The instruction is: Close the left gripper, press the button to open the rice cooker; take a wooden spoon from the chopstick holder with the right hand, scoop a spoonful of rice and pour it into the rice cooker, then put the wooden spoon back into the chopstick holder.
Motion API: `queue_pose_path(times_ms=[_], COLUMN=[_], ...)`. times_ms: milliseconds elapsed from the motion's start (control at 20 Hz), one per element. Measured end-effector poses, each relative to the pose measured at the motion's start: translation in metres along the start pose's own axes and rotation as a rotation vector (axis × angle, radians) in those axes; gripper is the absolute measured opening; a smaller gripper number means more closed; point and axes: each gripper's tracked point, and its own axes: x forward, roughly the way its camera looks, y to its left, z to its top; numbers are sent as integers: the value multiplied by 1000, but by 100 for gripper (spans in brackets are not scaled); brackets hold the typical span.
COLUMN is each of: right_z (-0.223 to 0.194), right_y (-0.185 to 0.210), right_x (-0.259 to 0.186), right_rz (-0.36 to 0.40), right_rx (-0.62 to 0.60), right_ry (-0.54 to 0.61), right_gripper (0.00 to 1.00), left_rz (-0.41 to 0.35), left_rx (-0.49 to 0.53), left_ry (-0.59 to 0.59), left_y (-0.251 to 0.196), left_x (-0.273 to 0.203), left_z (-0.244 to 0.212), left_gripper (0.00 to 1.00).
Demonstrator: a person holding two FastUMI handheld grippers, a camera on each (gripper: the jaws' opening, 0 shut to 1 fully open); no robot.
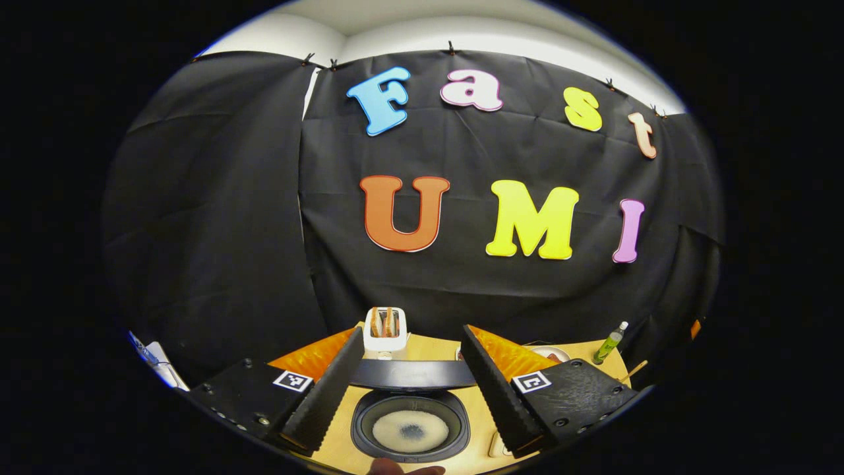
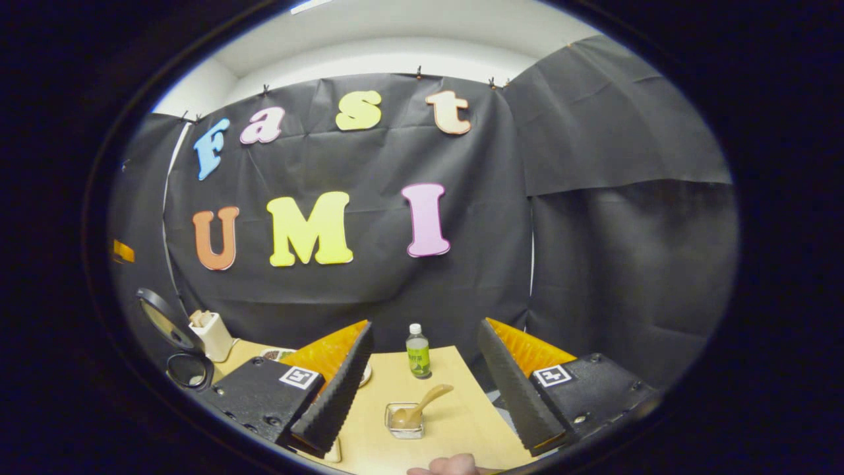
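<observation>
Returning wooden spoon (image 2: 422,401) done, resting in holder (image 2: 405,421) at six o'clock; both hand-held grippers released; rice cooker (image 1: 410,429) open; withdraw the right hand-held gripper (image 2: 425,396) straight, avoiding bottle (image 2: 417,353).

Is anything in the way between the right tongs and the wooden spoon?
Nothing visible. The right tongs are open, and the spoon leans in a small clear holder straight ahead on the bare table. The green bottle stands farther back, behind it.
</observation>
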Motion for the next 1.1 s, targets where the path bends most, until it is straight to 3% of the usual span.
queue_pose_path(times_ms=[200,450,650,800,1100], right_z=[5,2,9,12,12], right_y=[-25,-45,-23,4,50], right_x=[-34,-59,-72,-82,-94], right_rz=[-68,-135,-110,-68,20], right_rx=[-50,-56,-49,-48,-32], right_ry=[-17,-18,-28,-32,-24], right_gripper=[99,99,100,100,100], left_rz=[18,-33,-54,-25,-74], left_rx=[28,34,28,14,-50], left_ry=[95,165,216,239,314], left_y=[10,1,-3,-3,-14], left_x=[45,58,54,37,-10], left_z=[-22,-48,-70,-90,-172], left_gripper=[95,95,97,97,96])
